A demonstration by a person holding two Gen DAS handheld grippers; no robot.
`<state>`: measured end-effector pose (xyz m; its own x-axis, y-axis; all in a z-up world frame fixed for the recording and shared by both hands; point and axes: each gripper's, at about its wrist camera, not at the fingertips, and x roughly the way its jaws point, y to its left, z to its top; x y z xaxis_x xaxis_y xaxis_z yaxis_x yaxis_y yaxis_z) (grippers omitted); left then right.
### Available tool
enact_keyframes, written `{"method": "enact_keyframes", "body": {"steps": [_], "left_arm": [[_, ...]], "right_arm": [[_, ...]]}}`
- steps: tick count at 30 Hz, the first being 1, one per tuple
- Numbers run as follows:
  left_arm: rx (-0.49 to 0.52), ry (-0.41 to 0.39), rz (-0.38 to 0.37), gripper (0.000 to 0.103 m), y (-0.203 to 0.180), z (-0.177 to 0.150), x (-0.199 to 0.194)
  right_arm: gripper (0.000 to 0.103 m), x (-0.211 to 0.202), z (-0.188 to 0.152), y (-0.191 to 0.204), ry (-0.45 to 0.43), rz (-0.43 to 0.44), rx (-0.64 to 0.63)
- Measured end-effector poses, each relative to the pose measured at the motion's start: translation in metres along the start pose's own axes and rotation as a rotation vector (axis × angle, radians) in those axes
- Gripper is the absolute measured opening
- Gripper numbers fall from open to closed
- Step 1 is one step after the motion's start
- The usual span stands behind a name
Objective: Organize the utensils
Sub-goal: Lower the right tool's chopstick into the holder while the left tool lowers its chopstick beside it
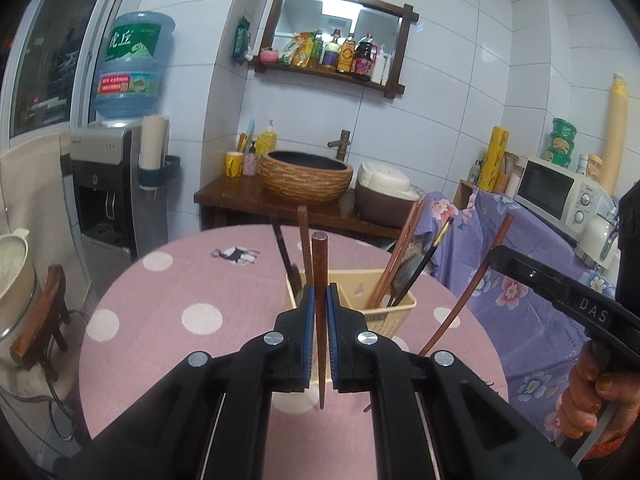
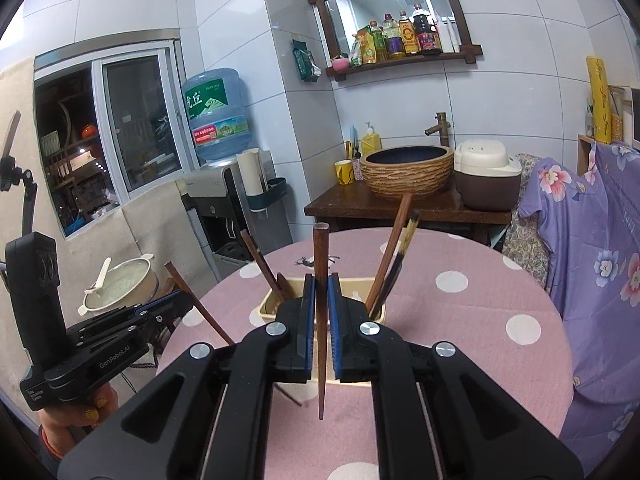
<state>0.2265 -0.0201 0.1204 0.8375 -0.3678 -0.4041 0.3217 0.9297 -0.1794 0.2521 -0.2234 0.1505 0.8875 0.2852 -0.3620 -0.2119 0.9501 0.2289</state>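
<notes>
A cream plastic utensil holder (image 1: 380, 312) stands on the round pink dotted table (image 1: 168, 320). Several chopsticks and a dark spoon (image 1: 404, 276) stand in it. My left gripper (image 1: 320, 296) is shut on a brown wooden chopstick (image 1: 320, 264), held upright just in front of the holder. My right gripper (image 2: 320, 292) is shut on another brown chopstick (image 2: 321, 264), also upright in front of the holder (image 2: 356, 300). The right gripper also shows at the right in the left wrist view (image 1: 496, 254) holding its chopstick (image 1: 476, 280). The left gripper shows at the left in the right wrist view (image 2: 176, 300).
A wooden stand with a woven basin (image 1: 306, 174) and a rice cooker (image 1: 384, 192) is behind the table. A purple flowered cloth (image 1: 520, 280) covers furniture at the right. A water dispenser (image 1: 108, 184) stands at the left. A pot (image 2: 120, 284) sits low left.
</notes>
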Motion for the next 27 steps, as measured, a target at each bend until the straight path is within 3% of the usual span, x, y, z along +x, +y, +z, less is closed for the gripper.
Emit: {"method": "enact_keyframes", "body": {"steps": [8,11,16,20,22,23,24,25,27], "left_arm": [[0.049,-0.060,-0.067,0.001,-0.015,0.069,-0.017],[0.054,-0.081,-0.059,0.001,-0.018,0.095,-0.018],[0.040,-0.061,-0.046,0.001,-0.009,0.079,-0.009],[-0.002,0.031,-0.034,0.002,0.006,0.043,0.016],[-0.012,0.072,-0.029,0.007,0.011,0.027,0.027],[-0.016,0.088,-0.010,0.017,0.014,0.018,0.033],[-0.019,0.102,0.005,0.037,0.015,0.009,0.038],[-0.023,0.116,0.007,0.047,0.016,0.002,0.044],[-0.019,0.122,0.025,0.053,0.017,-0.007,0.052]], "right_arm": [[0.007,-0.006,0.068,0.005,-0.043,0.023,0.000],[0.007,-0.003,0.090,0.003,-0.056,0.013,0.013],[0.007,-0.001,0.077,0.004,-0.066,-0.002,-0.008],[0.007,-0.004,0.070,0.004,-0.068,0.004,-0.016],[0.007,-0.007,0.070,0.004,-0.072,-0.004,-0.021],[0.007,-0.008,0.070,0.005,-0.075,-0.008,-0.025],[0.007,-0.009,0.070,0.005,-0.079,-0.013,-0.027],[0.007,-0.010,0.070,0.004,-0.083,-0.018,-0.027],[0.007,-0.013,0.069,0.002,-0.088,-0.022,-0.023]]}}
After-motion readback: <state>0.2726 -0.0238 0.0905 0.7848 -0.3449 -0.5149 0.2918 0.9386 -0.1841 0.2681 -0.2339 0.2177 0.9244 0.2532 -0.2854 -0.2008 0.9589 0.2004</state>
